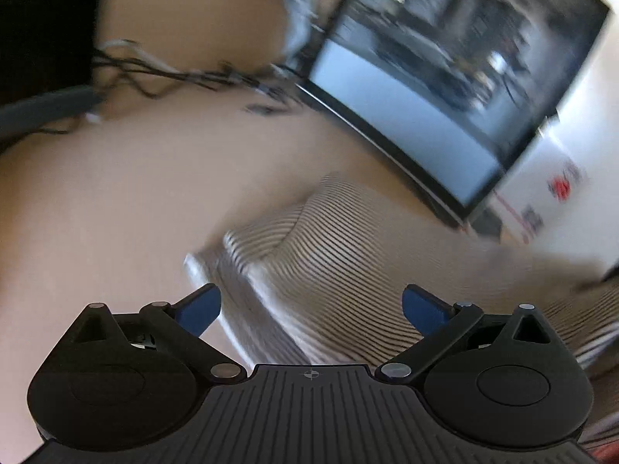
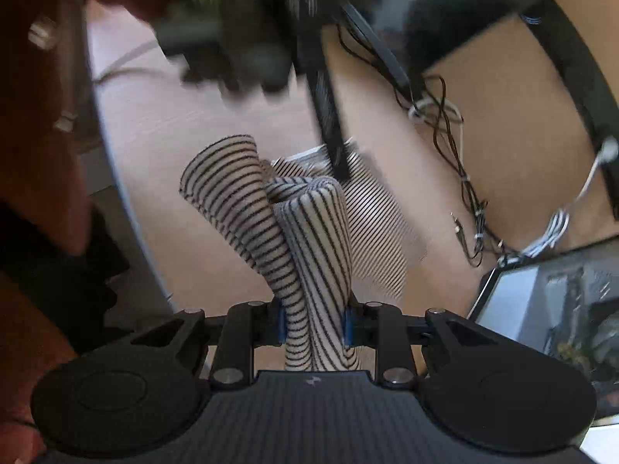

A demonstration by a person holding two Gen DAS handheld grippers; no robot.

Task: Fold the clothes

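Observation:
A white garment with thin black stripes (image 1: pixel 332 255) lies on the light wooden table (image 1: pixel 116 212), with a folded edge at its left. My left gripper (image 1: pixel 311 309) is open just above its near part, blue fingers spread and holding nothing. My right gripper (image 2: pixel 314 326) is shut on a bunched part of the same striped garment (image 2: pixel 309 255) and lifts it off the table; the cloth hangs twisted from the jaws while the rest lies flat beyond. The left gripper also shows in the right wrist view (image 2: pixel 247 38), blurred, above the far side of the garment.
A dark monitor (image 1: pixel 445 77) stands on the table at the back right, also in the right wrist view (image 2: pixel 549 309). Tangled cables (image 1: pixel 162 73) lie along the table's back, also in the right wrist view (image 2: pixel 456 147). The table's rounded edge (image 2: pixel 127 208) runs at the left.

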